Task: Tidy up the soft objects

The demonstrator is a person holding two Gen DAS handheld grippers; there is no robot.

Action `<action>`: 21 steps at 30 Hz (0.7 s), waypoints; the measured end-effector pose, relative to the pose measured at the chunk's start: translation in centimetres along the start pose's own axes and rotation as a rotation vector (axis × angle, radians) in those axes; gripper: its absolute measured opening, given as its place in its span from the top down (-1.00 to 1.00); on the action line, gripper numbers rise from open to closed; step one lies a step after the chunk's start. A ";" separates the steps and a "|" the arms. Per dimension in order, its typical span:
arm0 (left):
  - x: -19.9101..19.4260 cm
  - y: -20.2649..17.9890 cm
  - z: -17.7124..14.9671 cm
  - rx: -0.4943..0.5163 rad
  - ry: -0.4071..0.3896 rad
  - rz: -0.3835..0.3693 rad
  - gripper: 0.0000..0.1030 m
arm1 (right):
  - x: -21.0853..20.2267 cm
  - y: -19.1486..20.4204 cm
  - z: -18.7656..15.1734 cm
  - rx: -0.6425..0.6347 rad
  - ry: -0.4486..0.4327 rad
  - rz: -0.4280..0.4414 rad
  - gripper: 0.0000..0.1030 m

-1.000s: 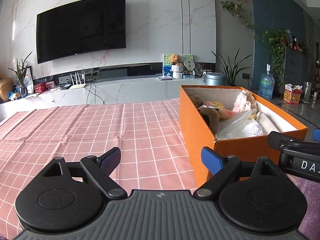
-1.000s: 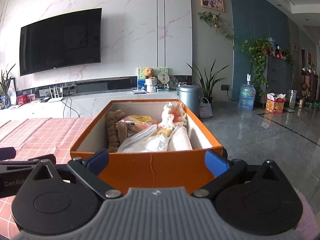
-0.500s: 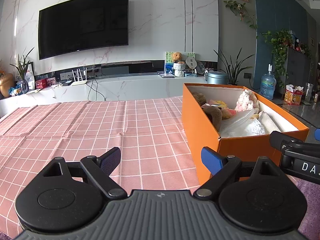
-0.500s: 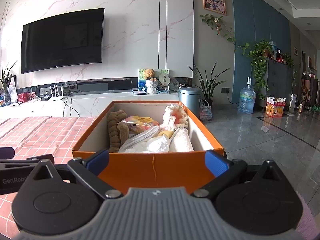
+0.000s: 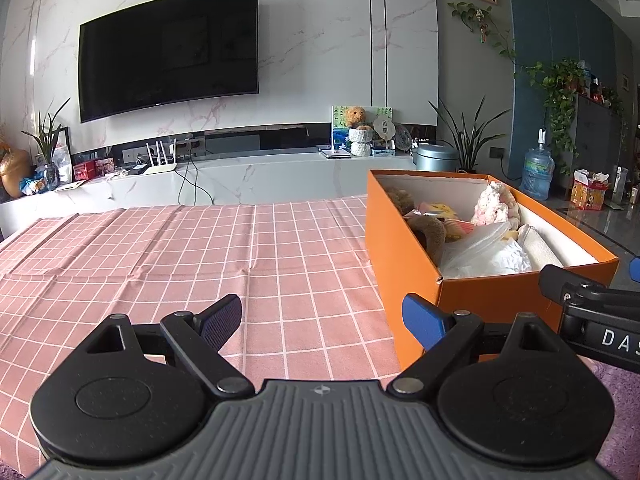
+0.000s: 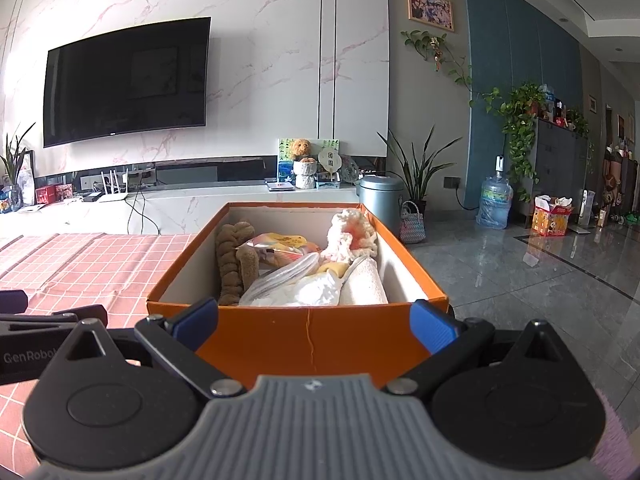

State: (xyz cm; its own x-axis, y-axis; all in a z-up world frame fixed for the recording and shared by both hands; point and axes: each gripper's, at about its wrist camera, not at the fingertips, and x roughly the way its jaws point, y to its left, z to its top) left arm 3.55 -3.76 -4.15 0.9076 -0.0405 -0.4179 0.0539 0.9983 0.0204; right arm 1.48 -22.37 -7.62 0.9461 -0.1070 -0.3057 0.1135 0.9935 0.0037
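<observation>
White letters "DAS", cut off at the frame edge, on the black body of the right gripper [image 5: 600,312] in the left wrist view; "GenRobo", also cut off, on the left gripper [image 6: 28,344] in the right wrist view; other labels too small to read.

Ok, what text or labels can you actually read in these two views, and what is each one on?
"DAS", cut off by the frame edge: on the right gripper's black body, seen in the left wrist view.
"GenRobo", cut off: on the left gripper's black body, seen in the right wrist view.
Too small to read: TV logo, water jug label, red carton print.
</observation>
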 end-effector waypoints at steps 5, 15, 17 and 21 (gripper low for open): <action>0.0 0.0 0.2 -0.003 0.001 0.001 -1.00 | 0.0 0.0 0.0 -0.001 0.000 0.000 -0.95; -0.1 0.2 0.2 -0.006 0.002 0.002 -1.00 | 0.1 -0.1 -0.1 -0.005 0.000 0.000 -0.95; 0.0 0.2 0.2 -0.006 0.005 0.000 -1.00 | 0.1 -0.1 -0.1 -0.005 0.000 0.000 -0.95; -0.2 0.3 0.3 -0.009 0.006 0.005 -1.00 | 0.1 0.0 0.0 -0.005 0.000 0.000 -0.95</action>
State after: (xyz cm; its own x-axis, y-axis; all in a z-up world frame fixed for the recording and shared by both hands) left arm 3.50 -3.48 -3.80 0.9055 -0.0352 -0.4229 0.0456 0.9989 0.0145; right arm 1.59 -22.43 -7.70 0.9463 -0.1067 -0.3053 0.1117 0.9937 -0.0009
